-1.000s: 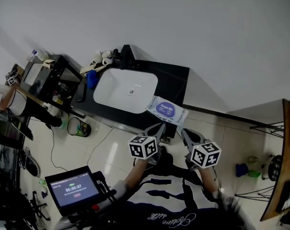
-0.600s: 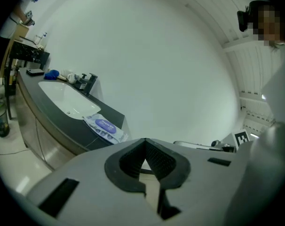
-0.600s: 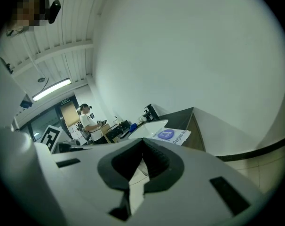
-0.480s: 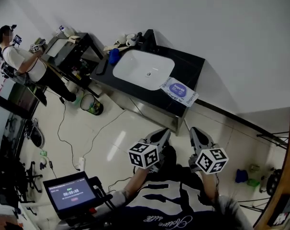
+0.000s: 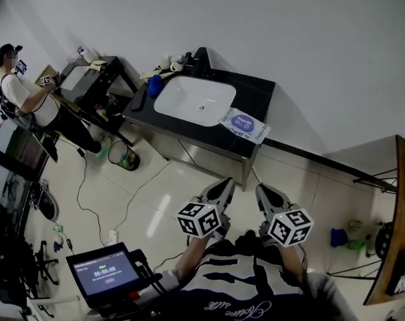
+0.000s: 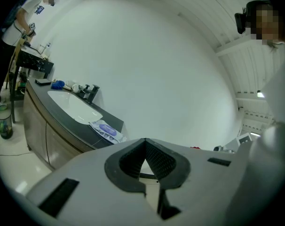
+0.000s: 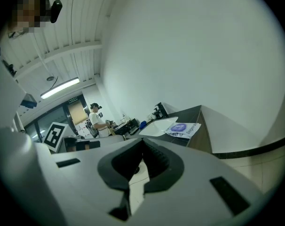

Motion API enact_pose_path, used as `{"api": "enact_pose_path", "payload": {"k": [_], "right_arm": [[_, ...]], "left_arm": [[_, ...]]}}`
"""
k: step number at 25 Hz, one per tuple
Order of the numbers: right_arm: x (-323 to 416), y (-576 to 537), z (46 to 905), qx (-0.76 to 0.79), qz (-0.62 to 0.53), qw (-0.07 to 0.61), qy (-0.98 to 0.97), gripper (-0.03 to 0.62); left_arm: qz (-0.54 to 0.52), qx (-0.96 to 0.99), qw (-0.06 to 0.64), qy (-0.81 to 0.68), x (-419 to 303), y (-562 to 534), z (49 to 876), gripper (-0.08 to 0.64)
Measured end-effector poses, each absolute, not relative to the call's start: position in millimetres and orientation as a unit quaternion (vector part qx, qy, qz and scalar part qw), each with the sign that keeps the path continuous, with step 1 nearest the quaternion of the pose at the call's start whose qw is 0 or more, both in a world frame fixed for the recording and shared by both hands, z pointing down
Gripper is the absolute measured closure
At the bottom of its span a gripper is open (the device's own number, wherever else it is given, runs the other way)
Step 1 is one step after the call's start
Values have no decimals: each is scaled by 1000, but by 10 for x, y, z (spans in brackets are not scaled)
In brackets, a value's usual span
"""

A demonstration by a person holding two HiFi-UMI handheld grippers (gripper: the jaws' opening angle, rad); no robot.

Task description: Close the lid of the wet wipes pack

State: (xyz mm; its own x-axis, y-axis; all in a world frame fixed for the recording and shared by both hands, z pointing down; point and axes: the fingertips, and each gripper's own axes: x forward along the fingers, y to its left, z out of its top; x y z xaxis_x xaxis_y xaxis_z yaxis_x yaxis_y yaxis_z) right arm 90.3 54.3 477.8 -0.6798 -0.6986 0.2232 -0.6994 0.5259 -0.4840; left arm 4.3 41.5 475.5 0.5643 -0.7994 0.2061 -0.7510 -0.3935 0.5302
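The wet wipes pack (image 5: 243,124), white with a purple oval label, lies flat on the right end of a black counter (image 5: 259,93), beside a white sink (image 5: 194,101). From this distance I cannot tell how its lid stands. My left gripper (image 5: 226,183) and right gripper (image 5: 261,190) hang side by side over the tiled floor, well short of the counter, both shut on nothing. The pack (image 6: 106,130) shows small and far beyond the left gripper (image 6: 145,142). It is just as distant in the right gripper view, where the pack (image 7: 181,128) lies past the right gripper (image 7: 142,142).
A faucet (image 5: 201,62), cups and a blue item (image 5: 154,85) sit at the counter's back left. A person (image 5: 25,92) stands at a desk (image 5: 89,79) far left, with a green bin (image 5: 124,158) on the floor. A screen (image 5: 105,271) is at lower left, a wooden rack (image 5: 393,233) at right.
A second ago the pack lay just beyond my gripper tips; now open floor separates them. Both grippers stay shut and side by side.
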Motion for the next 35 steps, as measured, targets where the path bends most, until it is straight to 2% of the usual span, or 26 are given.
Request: {"api": "enact_pose_path", "payload": {"k": [5,9,13,17,35], "right_arm": [[796,679,4859,413,281,-2,-866,594],[563,656,5116,407,281,-2,-869,594],[141,1115,4939,407,280,3,-869,594],[-169,1488,4892,403,282,2,-871,594],[-25,2222,4993,443,275,11,-853,594]], "left_arm": [[-8,851,278,-445,17,725,4839,560],[32,845,241,-476,-370,770,5071,560],[9,824,254,-506,-987,1242,4886,560],[7,825,262,-501,-1230,1628,4878,560],[12,876,286,-388,-642,2188,5003,560]]}}
